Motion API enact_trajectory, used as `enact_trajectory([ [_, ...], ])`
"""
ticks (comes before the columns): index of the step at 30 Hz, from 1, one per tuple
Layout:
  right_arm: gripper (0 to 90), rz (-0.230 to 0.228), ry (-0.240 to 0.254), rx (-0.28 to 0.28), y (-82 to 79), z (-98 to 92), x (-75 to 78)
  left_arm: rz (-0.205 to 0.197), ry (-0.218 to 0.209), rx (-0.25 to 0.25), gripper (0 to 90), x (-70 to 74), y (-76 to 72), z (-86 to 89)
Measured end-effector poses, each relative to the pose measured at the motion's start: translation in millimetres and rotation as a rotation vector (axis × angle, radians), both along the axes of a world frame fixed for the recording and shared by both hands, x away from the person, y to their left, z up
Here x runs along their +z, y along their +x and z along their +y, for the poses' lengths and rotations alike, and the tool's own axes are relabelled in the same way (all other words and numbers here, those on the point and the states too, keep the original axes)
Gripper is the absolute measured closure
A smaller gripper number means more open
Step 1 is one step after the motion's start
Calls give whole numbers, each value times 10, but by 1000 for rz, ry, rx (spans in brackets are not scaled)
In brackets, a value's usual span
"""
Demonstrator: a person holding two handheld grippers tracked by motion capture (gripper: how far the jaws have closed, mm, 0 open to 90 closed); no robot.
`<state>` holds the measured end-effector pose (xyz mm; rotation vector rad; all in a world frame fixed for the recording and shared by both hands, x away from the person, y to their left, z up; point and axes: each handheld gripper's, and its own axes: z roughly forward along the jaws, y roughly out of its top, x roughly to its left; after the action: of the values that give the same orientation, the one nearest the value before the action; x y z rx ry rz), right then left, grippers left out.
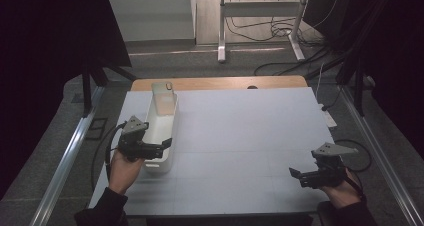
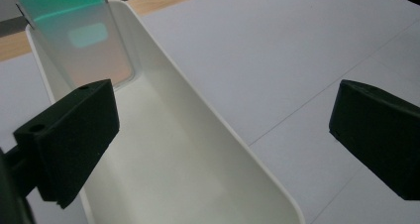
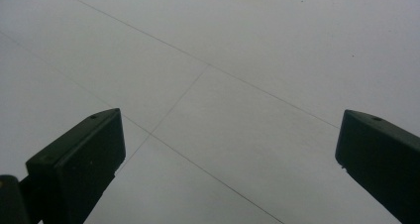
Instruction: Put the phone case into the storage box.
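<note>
Left hand-held gripper lower left of the high view, jaws wide over the near end of the white bin; phone leans upright at the bin's far end; right hand-held gripper lower right, wide, above bare table.

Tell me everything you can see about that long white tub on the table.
The white tub is a long, narrow open container with rounded corners and smooth walls that look like plastic. It stands upright on the left part of the pale table, its length running away from the person. A flat phone-like slab with a pale, iridescent back leans upright against its far end. The rest of its inside looks empty. The left gripper hovers at its near end, jaws open, one over the tub's inside and one over the table beside it.
</note>
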<state>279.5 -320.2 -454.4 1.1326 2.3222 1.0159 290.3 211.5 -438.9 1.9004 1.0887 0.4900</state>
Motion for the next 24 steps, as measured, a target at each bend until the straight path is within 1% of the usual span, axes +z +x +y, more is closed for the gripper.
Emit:
enact_trajectory([
  [12, 0, -3, -6, 0, -3, 7, 0, -8, -6, 5, 0, 9, -116, 43],
  [16, 0, -3, -6, -1, -4, 7, 0, -9, -15, 8, 0, 9, -154, 65],
  [24, 0, -4, -10, -1, -4, 10, -1, -8, -12, 17, 0, 4, -231, 115],
])
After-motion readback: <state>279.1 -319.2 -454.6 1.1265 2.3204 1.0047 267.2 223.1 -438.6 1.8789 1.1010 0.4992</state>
